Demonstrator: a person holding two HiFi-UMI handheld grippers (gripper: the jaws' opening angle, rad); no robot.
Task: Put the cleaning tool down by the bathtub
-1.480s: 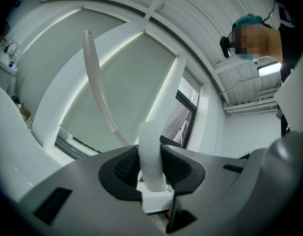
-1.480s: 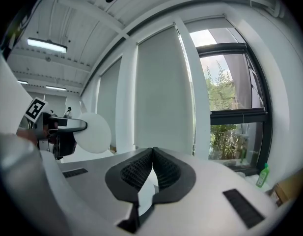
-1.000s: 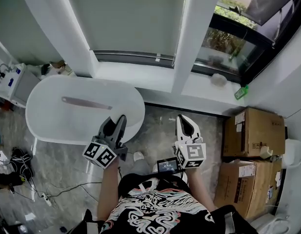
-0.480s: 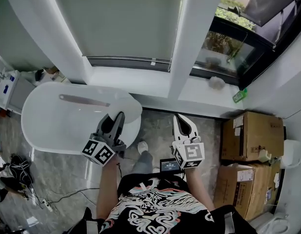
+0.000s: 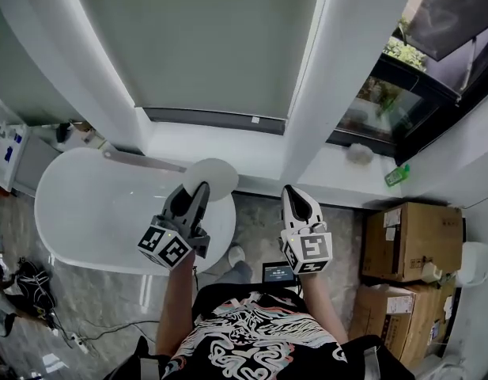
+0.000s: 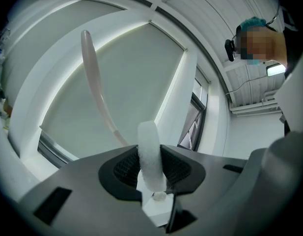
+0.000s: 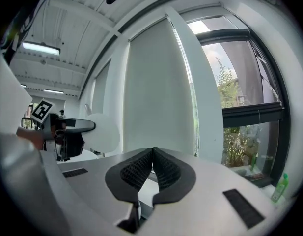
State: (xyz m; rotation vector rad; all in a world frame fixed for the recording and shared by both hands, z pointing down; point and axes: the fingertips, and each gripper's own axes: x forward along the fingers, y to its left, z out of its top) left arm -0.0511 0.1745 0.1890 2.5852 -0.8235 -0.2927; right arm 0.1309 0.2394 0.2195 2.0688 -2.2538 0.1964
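Clamping cleaning tool (image 6: 150,151) edge-on in left claw (image 5: 198,190), handle (image 6: 93,82) curving ahead, right claw (image 7: 152,155) closed, empty.

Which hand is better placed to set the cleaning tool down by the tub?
Left. The left gripper is clamped on the tool, right over the bathtub; the right gripper is shut and empty, beside it.

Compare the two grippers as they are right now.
The left gripper is shut on the round white pad of a long-handled cleaning tool; the right gripper is shut on nothing. The left gripper is above the white oval bathtub; the right gripper is above the grey stone floor beside it. Both point toward the window.
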